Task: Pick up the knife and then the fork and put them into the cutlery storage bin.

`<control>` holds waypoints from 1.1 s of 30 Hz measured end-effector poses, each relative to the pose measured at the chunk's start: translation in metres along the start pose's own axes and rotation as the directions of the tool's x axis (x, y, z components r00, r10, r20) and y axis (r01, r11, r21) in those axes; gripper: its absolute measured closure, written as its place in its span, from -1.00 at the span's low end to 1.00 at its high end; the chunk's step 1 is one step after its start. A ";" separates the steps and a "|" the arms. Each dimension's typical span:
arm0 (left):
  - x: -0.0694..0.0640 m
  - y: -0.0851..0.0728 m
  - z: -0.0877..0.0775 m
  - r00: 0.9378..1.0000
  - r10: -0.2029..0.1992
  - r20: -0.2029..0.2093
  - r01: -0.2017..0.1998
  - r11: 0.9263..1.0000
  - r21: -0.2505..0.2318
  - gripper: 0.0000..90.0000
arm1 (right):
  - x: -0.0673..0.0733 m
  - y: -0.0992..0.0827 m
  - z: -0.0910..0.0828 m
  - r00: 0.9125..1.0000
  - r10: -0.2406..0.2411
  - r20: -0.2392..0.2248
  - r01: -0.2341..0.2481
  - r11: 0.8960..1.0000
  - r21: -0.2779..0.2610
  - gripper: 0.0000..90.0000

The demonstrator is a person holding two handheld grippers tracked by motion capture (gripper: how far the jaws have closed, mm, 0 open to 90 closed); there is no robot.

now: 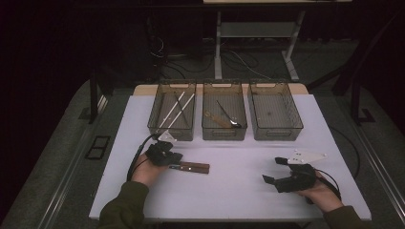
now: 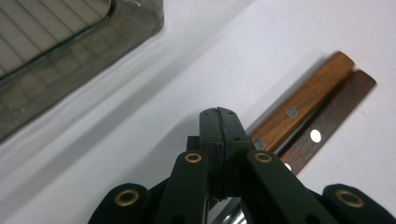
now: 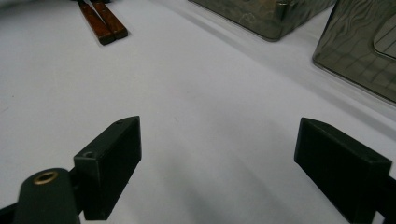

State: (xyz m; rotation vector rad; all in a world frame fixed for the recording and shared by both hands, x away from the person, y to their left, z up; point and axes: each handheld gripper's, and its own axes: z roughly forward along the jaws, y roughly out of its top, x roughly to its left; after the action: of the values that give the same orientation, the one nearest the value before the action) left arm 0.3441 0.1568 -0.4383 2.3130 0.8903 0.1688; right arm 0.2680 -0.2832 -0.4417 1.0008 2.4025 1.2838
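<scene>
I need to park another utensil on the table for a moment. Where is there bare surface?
The widest bare patch lies between the wooden-handled utensils by the left gripper and the right gripper. The near edge of the table is also free. Along the three bins only a narrow strip remains.
</scene>
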 end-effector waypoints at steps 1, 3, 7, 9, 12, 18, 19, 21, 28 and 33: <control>0.000 -0.002 -0.001 1.000 -0.002 0.003 0.002 1.000 0.002 0.98 | 0.000 0.000 0.000 1.000 0.000 0.000 0.000 1.000 0.002 -0.68; -0.001 -0.005 -0.004 1.000 -0.003 0.005 0.003 1.000 0.001 0.98 | 0.000 0.000 0.000 1.000 -0.001 0.000 0.001 1.000 0.001 -0.68; -0.004 -0.013 -0.010 1.000 -0.007 0.017 0.007 1.000 0.000 0.98 | 0.000 0.000 0.000 1.000 -0.001 -0.001 0.001 1.000 0.001 -0.68; -0.006 -0.016 -0.013 1.000 0.000 0.023 0.000 1.000 0.009 0.98 | 0.001 0.000 0.000 1.000 -0.002 -0.001 0.002 1.000 0.002 -0.68; -0.011 -0.020 -0.016 1.000 0.012 0.027 -0.012 1.000 0.015 0.98 | 0.001 0.000 0.000 1.000 -0.001 -0.001 0.001 1.000 0.003 -0.68; -0.017 -0.025 -0.022 0.999 0.034 0.005 -0.034 0.999 0.000 0.88 | 0.001 0.000 0.001 1.000 -0.004 -0.002 0.004 1.000 0.007 -0.68; -0.018 -0.024 -0.025 0.999 0.032 0.002 -0.032 0.999 -0.019 0.87 | 0.001 0.000 0.001 1.000 -0.004 -0.001 0.004 1.000 0.008 -0.68; -0.021 -0.022 -0.031 1.000 0.026 0.006 -0.025 0.998 -0.064 0.85 | 0.001 0.000 0.001 1.000 -0.005 -0.003 0.005 1.000 0.007 -0.68; -0.044 -0.022 -0.027 0.993 0.094 0.065 -0.088 0.992 -0.091 0.67 | 0.001 0.000 0.001 1.000 -0.007 -0.003 0.007 1.000 0.008 -0.68; -0.046 -0.023 -0.020 0.990 0.119 0.072 -0.114 0.991 -0.069 0.62 | 0.002 0.000 0.000 1.000 -0.007 -0.004 0.007 1.000 0.002 -0.68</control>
State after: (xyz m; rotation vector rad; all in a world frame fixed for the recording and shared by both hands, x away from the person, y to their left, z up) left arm 0.2894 0.1510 -0.4320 2.2961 0.7027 0.1553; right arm 0.2667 -0.2815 -0.4413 0.9900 2.4089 1.2820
